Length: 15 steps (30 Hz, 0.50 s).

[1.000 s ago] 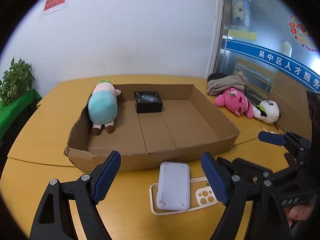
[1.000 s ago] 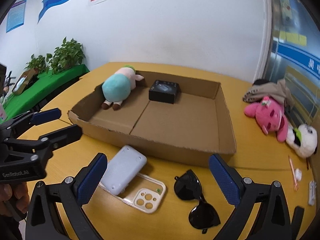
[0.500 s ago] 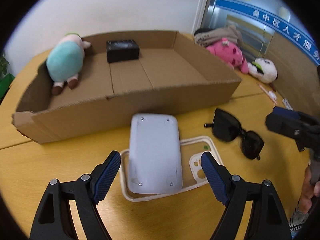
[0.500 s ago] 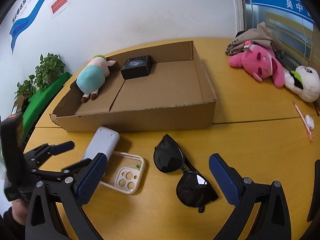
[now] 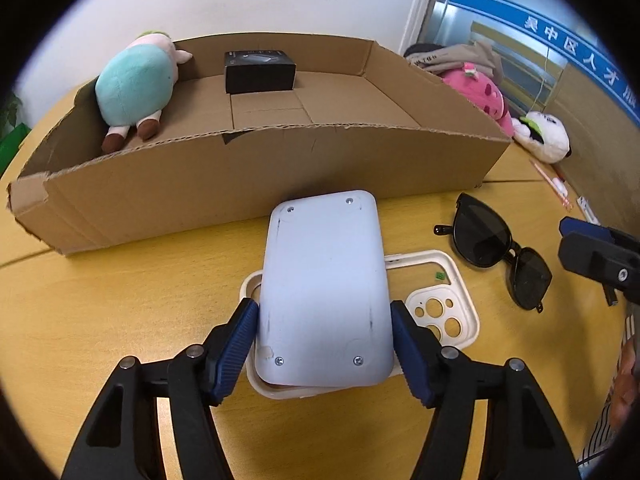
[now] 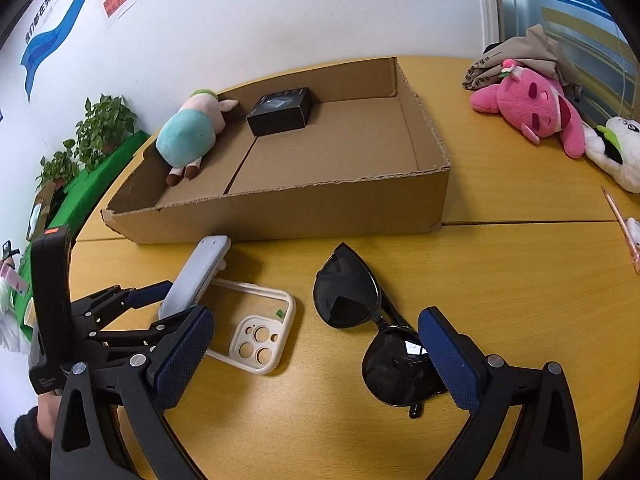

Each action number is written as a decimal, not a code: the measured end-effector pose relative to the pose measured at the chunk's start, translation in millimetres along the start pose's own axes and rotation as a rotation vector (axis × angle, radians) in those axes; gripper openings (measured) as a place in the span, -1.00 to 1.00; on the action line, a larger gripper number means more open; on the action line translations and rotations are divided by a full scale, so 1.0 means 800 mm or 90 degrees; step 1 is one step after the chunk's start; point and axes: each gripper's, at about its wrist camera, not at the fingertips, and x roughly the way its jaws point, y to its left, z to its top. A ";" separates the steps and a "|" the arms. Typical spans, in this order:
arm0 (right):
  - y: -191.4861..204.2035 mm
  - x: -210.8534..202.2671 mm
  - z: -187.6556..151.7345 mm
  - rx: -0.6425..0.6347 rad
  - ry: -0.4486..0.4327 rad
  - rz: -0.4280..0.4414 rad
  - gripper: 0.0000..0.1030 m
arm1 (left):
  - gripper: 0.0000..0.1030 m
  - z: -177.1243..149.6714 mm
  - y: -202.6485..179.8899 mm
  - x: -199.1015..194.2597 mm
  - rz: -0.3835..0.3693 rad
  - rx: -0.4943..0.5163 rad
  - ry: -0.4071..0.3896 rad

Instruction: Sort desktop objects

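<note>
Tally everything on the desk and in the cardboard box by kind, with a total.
Plush toys: 3, teal in the cardboard box, pink and white on the desk
Black small box: 1
White device: 1
Phone case: 1
Sunglasses: 1
Bundled cloth: 1
Total: 8

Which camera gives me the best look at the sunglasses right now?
The right wrist view: the sunglasses lie whole just ahead of the open right gripper, one lens partly behind its right finger. In the left wrist view they sit whole but smaller, off at the right.
</note>
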 end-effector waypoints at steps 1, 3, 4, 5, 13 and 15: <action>0.001 0.000 0.001 -0.003 0.001 -0.001 1.00 | 0.27 -0.001 0.001 -0.003 -0.003 -0.006 -0.006; 0.001 0.001 0.002 -0.007 0.002 -0.002 1.00 | 0.27 0.000 0.000 -0.010 -0.001 -0.006 -0.016; 0.001 0.001 0.003 -0.008 0.003 -0.003 1.00 | 0.27 0.001 -0.001 -0.014 0.000 -0.003 -0.021; 0.001 0.001 0.005 -0.009 0.004 -0.003 1.00 | 0.27 0.002 -0.003 -0.022 0.000 0.003 -0.028; 0.011 0.004 0.000 -0.015 0.015 0.003 1.00 | 0.25 -0.012 -0.013 -0.065 -0.008 0.047 -0.052; 0.016 0.006 -0.001 -0.020 0.022 0.004 1.00 | 0.25 -0.025 -0.010 -0.072 -0.008 0.049 -0.047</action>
